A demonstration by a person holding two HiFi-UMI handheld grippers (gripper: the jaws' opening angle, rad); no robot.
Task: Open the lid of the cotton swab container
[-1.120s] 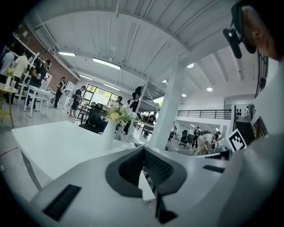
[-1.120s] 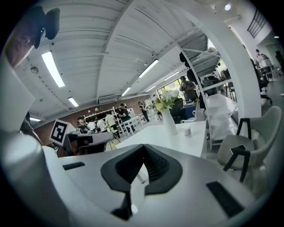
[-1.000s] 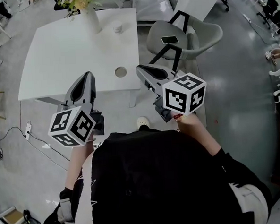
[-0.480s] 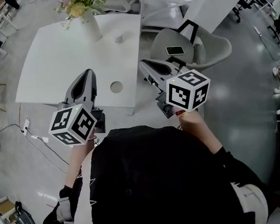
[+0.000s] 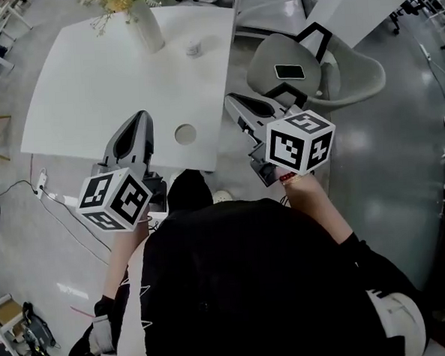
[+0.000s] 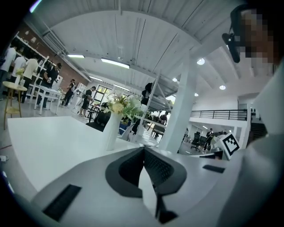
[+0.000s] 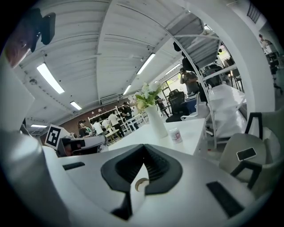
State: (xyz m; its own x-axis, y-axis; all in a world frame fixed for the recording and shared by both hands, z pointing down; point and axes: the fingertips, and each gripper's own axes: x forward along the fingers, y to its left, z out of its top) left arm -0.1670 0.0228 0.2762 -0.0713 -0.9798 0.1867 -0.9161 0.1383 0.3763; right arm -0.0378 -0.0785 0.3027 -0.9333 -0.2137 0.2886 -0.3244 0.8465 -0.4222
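Both pairs of jaws are pressing together, pinching nothing. In the head view the left gripper (image 5: 142, 118) is showing over the near part of the white table (image 5: 89, 91), while the right gripper (image 5: 231, 100) is showing just beside its right edge. The cotton swab container (image 5: 193, 47) is standing near the table's far edge, at 1 o'clock from the left tips and 11 o'clock from the right, well apart from both. A vase (image 5: 147, 31) is standing at its 10 o'clock.

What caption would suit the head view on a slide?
Person holds left gripper and right gripper, both shut, at a white table bearing a flower vase and small container.
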